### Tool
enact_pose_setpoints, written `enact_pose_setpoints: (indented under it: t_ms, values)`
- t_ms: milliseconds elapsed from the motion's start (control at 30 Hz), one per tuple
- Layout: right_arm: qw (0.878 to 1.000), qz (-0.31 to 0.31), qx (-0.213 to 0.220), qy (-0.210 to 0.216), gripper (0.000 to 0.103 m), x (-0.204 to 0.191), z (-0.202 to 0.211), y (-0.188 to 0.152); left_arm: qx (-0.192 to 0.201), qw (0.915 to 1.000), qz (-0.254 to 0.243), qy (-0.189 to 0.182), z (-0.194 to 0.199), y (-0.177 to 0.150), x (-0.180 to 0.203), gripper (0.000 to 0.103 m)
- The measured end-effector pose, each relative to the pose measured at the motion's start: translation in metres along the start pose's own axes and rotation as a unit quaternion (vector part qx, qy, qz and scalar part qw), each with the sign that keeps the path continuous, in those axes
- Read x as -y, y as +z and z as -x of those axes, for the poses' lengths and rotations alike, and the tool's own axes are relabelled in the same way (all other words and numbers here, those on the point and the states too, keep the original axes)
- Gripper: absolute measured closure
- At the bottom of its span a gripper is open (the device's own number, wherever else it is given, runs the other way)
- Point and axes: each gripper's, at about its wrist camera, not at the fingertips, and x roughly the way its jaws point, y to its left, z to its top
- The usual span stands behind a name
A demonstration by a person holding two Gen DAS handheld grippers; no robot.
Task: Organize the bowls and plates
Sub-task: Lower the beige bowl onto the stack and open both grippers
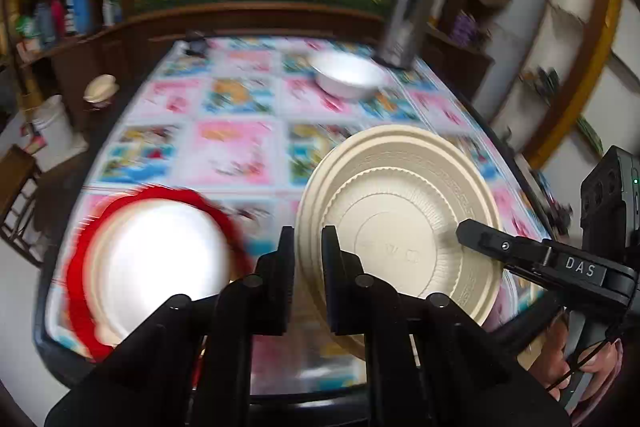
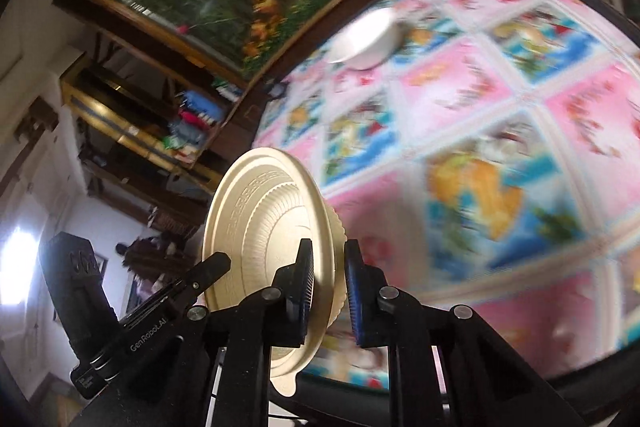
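Note:
A beige ribbed plate (image 1: 400,223) is held tilted above the table's near right part. My left gripper (image 1: 308,259) is shut on its left rim. My right gripper (image 2: 329,291) is shut on the opposite rim of the same plate (image 2: 260,227), and its finger shows from the right in the left wrist view (image 1: 492,243). A red-rimmed plate with a white centre (image 1: 152,263) lies on the table at the near left, blurred. A white bowl (image 1: 348,75) stands at the far right of the table, also in the right wrist view (image 2: 366,43).
The table carries a pink and blue patterned cloth (image 1: 224,147) with a dark edge. A dark upright box (image 1: 404,23) stands behind the white bowl. A white bucket (image 1: 52,127) and a small stool with a cream lid (image 1: 100,91) are on the floor left.

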Motion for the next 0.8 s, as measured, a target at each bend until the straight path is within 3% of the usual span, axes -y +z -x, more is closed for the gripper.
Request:
enact_pose_setpoints:
  t_ms: [200,400,500,800]
  values:
    - [0.996,0.075,-0.026,0.028,0.088,-0.081,-0.053,0.007,0.044,0.9954,0.054,0.065,0.032,0.005,-0.067,0.093]
    - [0.989,0.125,-0.062,0.044,0.088,-0.138,-0.11,-0.007,0.029,0.988,0.108,0.106,0.032,-0.011,-0.126,0.093]
    - [0.986,0.146,-0.073,0.035,0.088,-0.152,-0.132,-0.019,0.015,0.985,0.117,0.126,0.024,-0.021,-0.139,0.093]
    - [0.979,0.185,-0.082,-0.008,0.087,-0.156,-0.162,-0.049,-0.016,0.9832,0.132,0.125,0.007,-0.039,-0.153,0.093]
